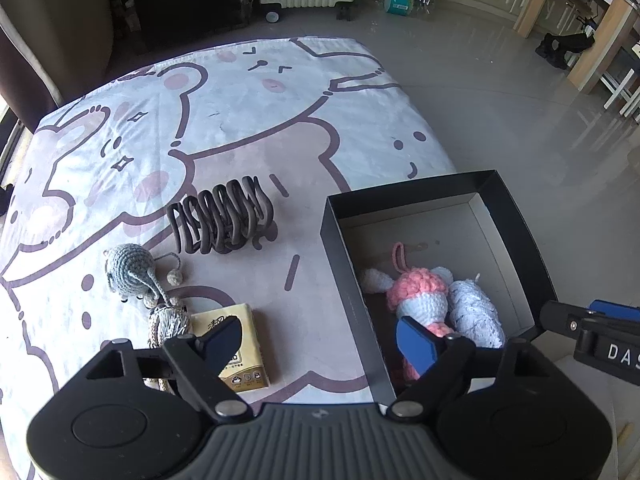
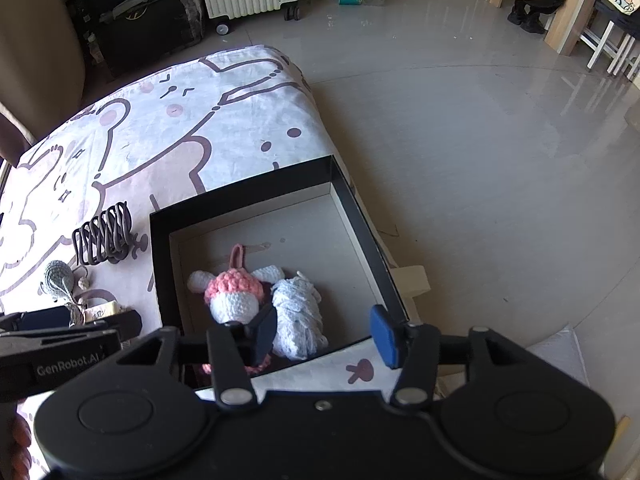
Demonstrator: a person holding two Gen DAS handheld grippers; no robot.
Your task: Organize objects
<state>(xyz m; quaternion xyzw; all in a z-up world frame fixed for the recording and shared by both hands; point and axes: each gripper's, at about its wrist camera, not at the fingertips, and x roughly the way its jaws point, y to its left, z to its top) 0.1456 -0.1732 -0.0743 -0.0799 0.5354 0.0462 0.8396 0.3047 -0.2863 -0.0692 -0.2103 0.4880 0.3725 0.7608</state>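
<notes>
1. The left gripper (image 1: 316, 344) hung with its fingers spread wide and nothing between them; the right gripper (image 2: 326, 334) was likewise released and empty, above the near edge of the box (image 2: 160, 264).
2. The box sat at the table's right edge and already held a pink doll (image 2: 236, 296) and a white knit (image 2: 300, 316), touching each other.
3. Outside it, on the cloth (image 1: 240, 120), lay a tissue pack (image 1: 236, 344), a grey mouse (image 1: 130, 272), a rope (image 1: 166, 322) and a hair claw (image 1: 222, 218).
4. The pack was probably next: it lay just under and ahead of the left finger (image 1: 222, 344), left of the box and well apart from the right gripper, so the left hand was nearer.
5. The pack's long axis ran from near to far, tilted slightly left, roughly in line with the fingers; a grasp across its short sides looked workable.
6. The claw lay farther off, its long axis running left to right, teeth up.
</notes>
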